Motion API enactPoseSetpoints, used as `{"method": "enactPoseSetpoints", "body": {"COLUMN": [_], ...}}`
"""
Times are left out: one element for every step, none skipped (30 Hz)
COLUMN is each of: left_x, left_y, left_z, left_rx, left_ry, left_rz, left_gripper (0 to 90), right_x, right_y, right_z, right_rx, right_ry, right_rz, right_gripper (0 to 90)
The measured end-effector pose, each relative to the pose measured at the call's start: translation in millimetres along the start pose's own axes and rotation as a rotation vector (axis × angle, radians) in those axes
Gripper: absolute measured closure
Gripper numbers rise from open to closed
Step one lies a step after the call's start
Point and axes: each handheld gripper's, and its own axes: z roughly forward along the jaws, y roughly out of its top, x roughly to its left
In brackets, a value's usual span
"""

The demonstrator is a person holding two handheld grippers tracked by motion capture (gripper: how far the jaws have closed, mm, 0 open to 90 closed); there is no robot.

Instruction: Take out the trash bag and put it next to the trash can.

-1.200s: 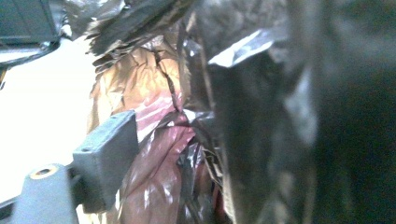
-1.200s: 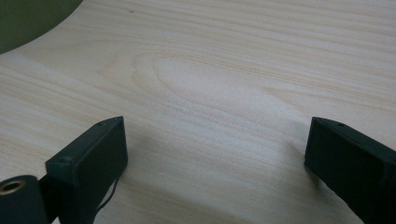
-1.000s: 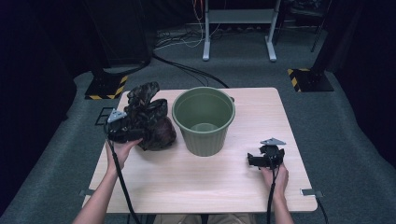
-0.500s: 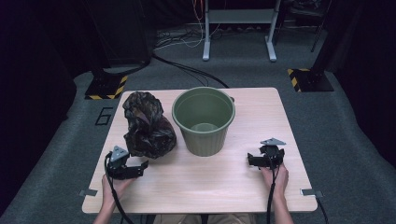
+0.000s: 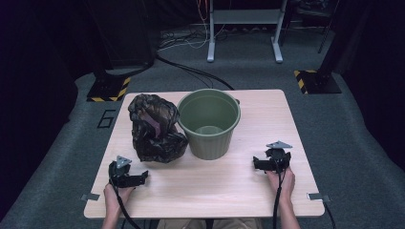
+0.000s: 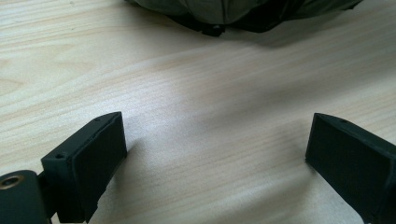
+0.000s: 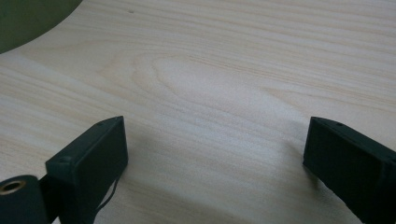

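A dark, crumpled plastic bag (image 5: 155, 129) rests on the wooden table (image 5: 248, 191), touching the left side of a green bucket (image 5: 209, 123) that stands upright and looks empty. My left gripper (image 5: 141, 178) lies on the table in front of the bag, apart from it. Its jaws have just been opening and stand wide, with only bare wood between them (image 6: 215, 140). The bucket's foot (image 6: 219, 9) is ahead of it. My right gripper (image 5: 256, 163) rests at the front right, open (image 7: 215, 140), with the bucket's wall (image 7: 28, 18) at the upper left of its view.
Around the table is grey carpet. Black stand bases with yellow-black striped edges (image 5: 110, 88) (image 5: 317, 81) sit beyond its far corners. Cables (image 5: 191, 71) run across the floor behind, near a metal frame (image 5: 243, 28). Small metal brackets (image 5: 317, 196) mark the front corners.
My left gripper has come off the bag and dropped down to the table's front left. The bag now stands on the table by itself. My right gripper has not moved.
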Motion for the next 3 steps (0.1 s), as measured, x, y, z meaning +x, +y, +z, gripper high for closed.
{"method": "enactPoseSetpoints", "body": {"left_x": [0.1,0.1,0.0], "left_y": [0.6,0.8,0.9], "left_z": [0.6,0.9,1.1], "left_rx": [0.002,0.002,0.001], "left_ry": [0.001,0.003,0.003], "left_rz": [0.0,-0.001,-0.003], "left_gripper": [4.1,3.9,3.9], "right_x": [-0.1,0.0,-0.1], "right_y": [0.0,0.0,0.0], "right_z": [0.0,0.0,0.0], "right_rx": [0.0,0.0,0.0], "right_ry": [0.0,0.001,0.001], "right_rz": [-0.001,0.0,-0.001], "right_gripper": [5.6,5.6,5.6]}}
